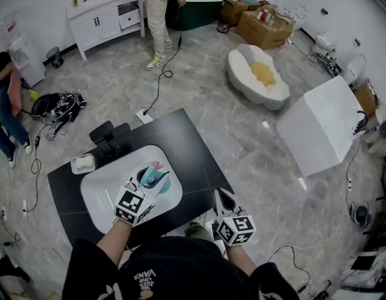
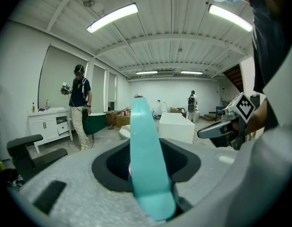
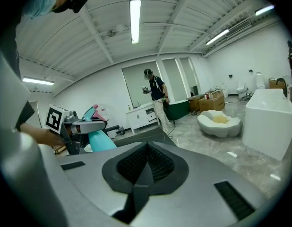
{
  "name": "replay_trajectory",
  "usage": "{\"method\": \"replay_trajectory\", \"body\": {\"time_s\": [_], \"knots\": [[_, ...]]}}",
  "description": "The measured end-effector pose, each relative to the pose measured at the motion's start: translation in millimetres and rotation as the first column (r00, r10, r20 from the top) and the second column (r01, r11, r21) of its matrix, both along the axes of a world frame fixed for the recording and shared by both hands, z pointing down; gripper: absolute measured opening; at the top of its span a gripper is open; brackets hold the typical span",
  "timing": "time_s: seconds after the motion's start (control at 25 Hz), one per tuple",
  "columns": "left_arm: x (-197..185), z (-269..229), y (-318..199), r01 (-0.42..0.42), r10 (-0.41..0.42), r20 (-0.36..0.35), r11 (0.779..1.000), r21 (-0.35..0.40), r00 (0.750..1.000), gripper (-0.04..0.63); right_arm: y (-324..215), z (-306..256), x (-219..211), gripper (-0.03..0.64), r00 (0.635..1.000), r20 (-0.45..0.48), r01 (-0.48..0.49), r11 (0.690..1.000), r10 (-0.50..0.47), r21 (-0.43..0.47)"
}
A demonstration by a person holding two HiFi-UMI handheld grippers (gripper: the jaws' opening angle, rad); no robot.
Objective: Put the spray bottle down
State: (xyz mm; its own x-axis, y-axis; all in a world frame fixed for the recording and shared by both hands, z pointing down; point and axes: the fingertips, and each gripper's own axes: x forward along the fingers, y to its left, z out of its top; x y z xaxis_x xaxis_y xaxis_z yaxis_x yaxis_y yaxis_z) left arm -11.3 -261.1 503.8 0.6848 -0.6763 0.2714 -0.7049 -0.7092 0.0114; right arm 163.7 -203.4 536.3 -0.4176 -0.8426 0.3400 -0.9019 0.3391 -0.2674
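Nearest, the right gripper (image 3: pixel 145 170) hangs by the black table's (image 1: pixel 193 161) near edge, its jaws pressed together on nothing, presumably idle because one hand suffices. Just beyond, the left gripper (image 1: pixel 149 185) clamps the teal spray bottle (image 2: pixel 145 160) over the white tray (image 1: pixel 105 192), probably where it will land. The bottle's long axis is roughly upright, leaning away, with the pink nozzle on top pointing forward.

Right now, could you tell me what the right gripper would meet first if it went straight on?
Probably the black table, near its right edge: the right gripper, shut and empty, points low over it. Depth is unclear, so it might miss.
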Motion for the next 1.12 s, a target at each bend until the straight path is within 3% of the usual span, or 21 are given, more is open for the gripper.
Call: {"method": "replay_trajectory", "body": {"time_s": [0.4, 1.12], "knots": [[25, 0, -69, 0.061, -0.066, 0.048, 0.994, 0.095, 0.997, 0.175, -46, 3, 13, 0.003, 0.997, 0.008, 0.082, 0.997, -0.082, -0.007], [55, 37, -171, 0.065, -0.071, 0.096, 0.996, 0.063, 0.993, 0.175, -73, 14, 50, 0.003, 0.999, -0.01, 0.048, 0.998, -0.048, -0.041]]}}
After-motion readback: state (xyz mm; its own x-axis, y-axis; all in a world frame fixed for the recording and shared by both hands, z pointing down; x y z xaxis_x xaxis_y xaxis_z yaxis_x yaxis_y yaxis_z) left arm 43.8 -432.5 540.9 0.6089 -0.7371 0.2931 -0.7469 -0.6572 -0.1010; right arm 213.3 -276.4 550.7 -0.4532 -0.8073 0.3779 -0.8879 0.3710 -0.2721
